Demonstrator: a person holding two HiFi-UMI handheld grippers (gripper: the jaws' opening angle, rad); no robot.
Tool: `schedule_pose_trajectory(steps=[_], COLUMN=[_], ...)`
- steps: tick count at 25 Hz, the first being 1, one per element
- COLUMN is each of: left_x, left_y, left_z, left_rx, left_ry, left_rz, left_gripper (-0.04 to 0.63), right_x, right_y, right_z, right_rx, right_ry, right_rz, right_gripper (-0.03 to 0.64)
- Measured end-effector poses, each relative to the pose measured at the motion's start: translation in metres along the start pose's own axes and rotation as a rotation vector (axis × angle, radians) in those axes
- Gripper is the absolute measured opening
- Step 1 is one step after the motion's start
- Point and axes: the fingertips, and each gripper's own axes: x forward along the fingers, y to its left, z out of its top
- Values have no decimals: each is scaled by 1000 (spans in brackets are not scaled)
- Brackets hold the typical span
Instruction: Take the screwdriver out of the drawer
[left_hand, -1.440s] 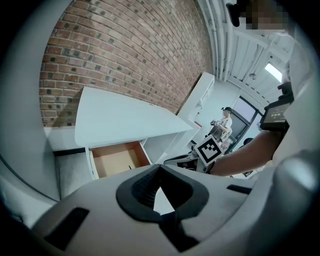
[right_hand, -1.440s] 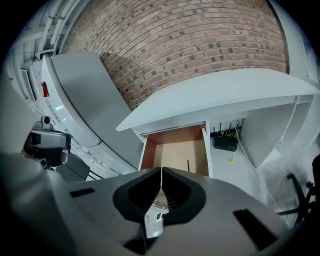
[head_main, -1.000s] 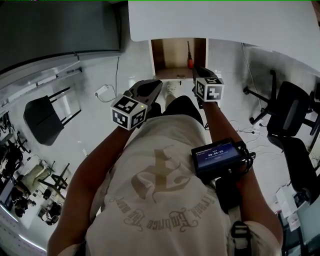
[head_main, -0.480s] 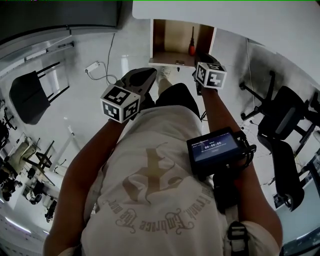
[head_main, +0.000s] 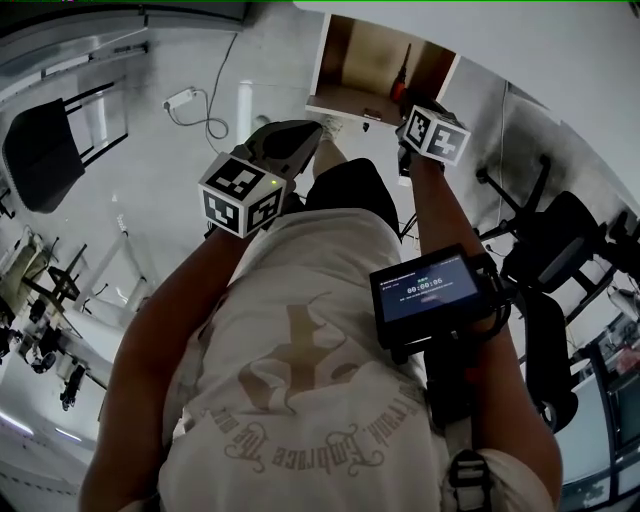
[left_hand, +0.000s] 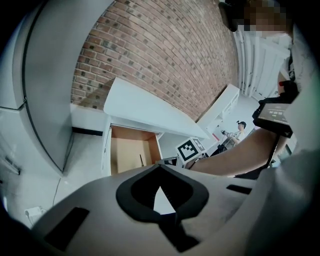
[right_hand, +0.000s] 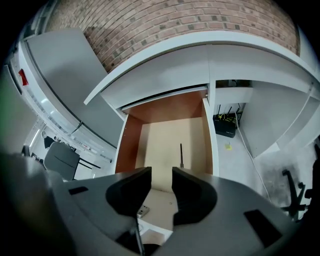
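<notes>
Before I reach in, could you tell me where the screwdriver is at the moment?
The screwdriver lies inside the open drawer at the top of the head view, close to its right wall, red handle nearest the person.

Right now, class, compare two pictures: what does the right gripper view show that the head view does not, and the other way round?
Only the right gripper view shows the right gripper from behind its jaws, which have just been opening and stand apart with nothing between them. It also shows the brick wall.

Only the head view shows the person's shirt, the screen strapped to the right forearm, and the left gripper.

Both show the open drawer with the screwdriver lying inside.
</notes>
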Motion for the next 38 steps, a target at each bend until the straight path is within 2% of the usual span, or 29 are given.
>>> schedule_pose_trajectory(steps=[7,13,19,27,38], left_x=[6,4,13,17,17], left_y=[67,77,111,82,71], left_z=[-6,-14,-49,-58,-62], left_rx=[-76,-120,-167,-161,-178], left_ry=[8,-3,14,38,42], left_rz=[11,30,35,16,11], left_gripper=[20,20,20,20,20], right_x=[67,82,134,143,152], right_y=[11,4,-6,-25,-41], right_z=[17,18,-2,-8,-7], right_rx=[3,-41,-44,-48,-30], right_ry=[70,105,166,231,278], right_rz=[-64,-90,-110,-111,-112], right_gripper=[138,132,126,124,124])
